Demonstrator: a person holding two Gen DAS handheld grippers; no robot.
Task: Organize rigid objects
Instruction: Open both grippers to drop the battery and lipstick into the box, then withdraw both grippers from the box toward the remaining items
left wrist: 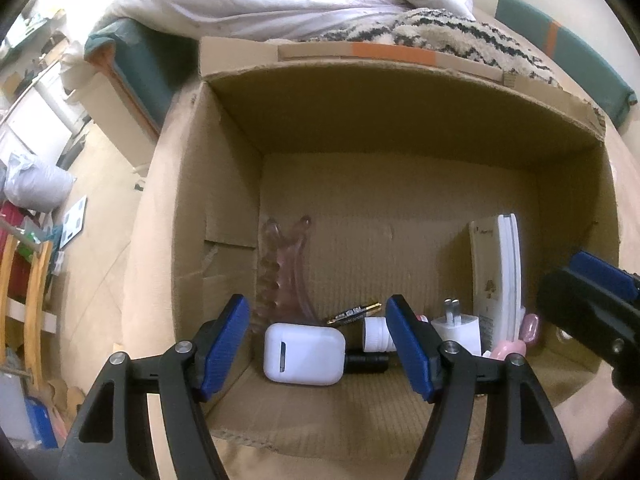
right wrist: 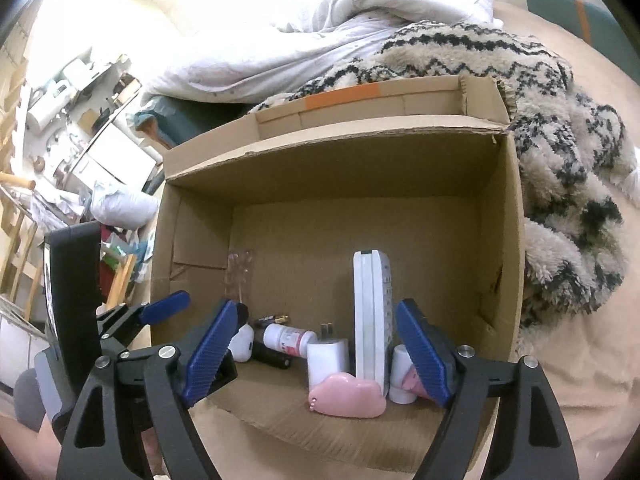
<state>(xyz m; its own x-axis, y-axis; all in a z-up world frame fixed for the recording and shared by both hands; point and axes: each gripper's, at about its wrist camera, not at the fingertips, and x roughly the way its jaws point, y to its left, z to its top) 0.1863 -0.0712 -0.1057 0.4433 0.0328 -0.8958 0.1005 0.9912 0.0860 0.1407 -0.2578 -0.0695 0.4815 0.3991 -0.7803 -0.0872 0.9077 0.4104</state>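
Left wrist view: the left gripper (left wrist: 318, 348) gapes over the box (left wrist: 400, 128), nothing pinched; an earbud case (left wrist: 303, 358) lies below it on the box floor.

Right wrist view: the right gripper (right wrist: 316, 354) gapes empty too; a pink case (right wrist: 347, 395) and remote (right wrist: 370, 316) sit between its jaws, at the box's near wall.

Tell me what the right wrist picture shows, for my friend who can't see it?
An open cardboard box sits on a bed, with the right gripper held open above its near edge. Between the blue fingers stand a tall white remote, a white plug and a pink cloud-shaped thing. A fluffy zigzag blanket lies beside the box.
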